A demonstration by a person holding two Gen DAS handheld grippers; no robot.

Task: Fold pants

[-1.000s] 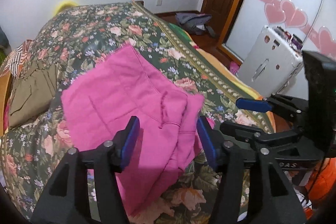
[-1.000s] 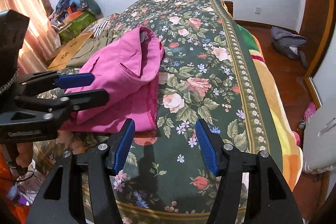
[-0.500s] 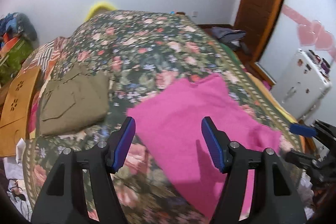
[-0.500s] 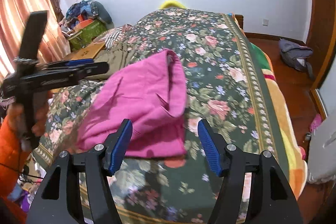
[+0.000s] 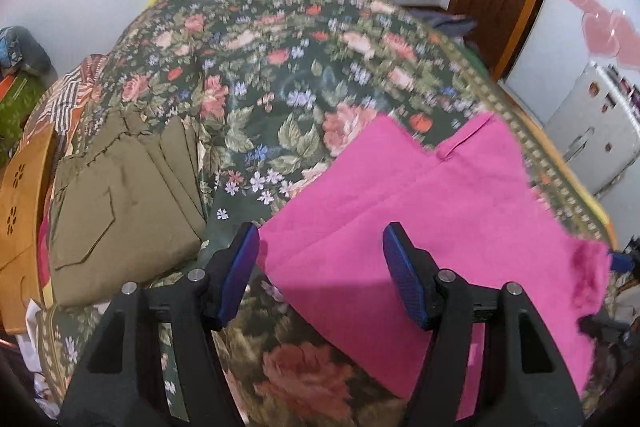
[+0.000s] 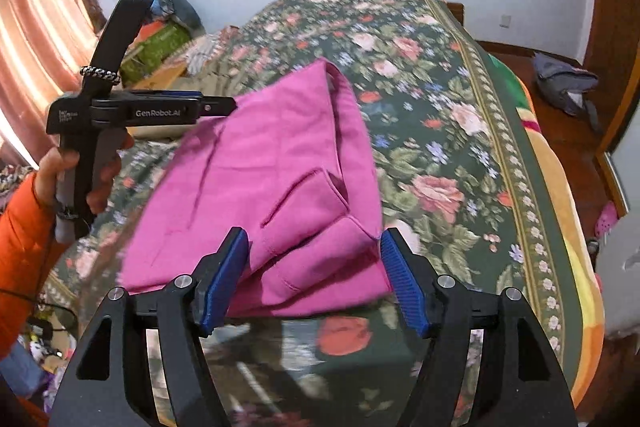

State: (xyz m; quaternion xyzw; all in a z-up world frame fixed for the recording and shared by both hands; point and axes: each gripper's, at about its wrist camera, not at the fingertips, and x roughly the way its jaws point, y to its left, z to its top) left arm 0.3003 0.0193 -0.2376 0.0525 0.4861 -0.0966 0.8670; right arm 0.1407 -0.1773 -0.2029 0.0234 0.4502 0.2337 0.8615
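Observation:
Pink pants (image 5: 420,203) lie folded flat on the flowered bedspread (image 5: 280,67) near the bed's foot. They also show in the right wrist view (image 6: 280,179), with a pocket opening on top. My left gripper (image 5: 320,271) is open and empty, just above the pants' near left corner. It also shows in the right wrist view (image 6: 224,109), held in a hand at the pants' left edge. My right gripper (image 6: 314,275) is open and empty, over the pants' near edge.
Folded olive pants (image 5: 120,195) lie on the bed to the left of the pink ones. A wooden board (image 5: 20,211) and striped cloth (image 5: 76,95) sit at the bed's left edge. A white case (image 5: 592,143) stands by the right wall. A grey bag (image 6: 568,87) lies on the floor.
Both grippers have swung left and closer over the pants. The left view now takes in the olive pants. The pink pants lie flatter than one second ago.

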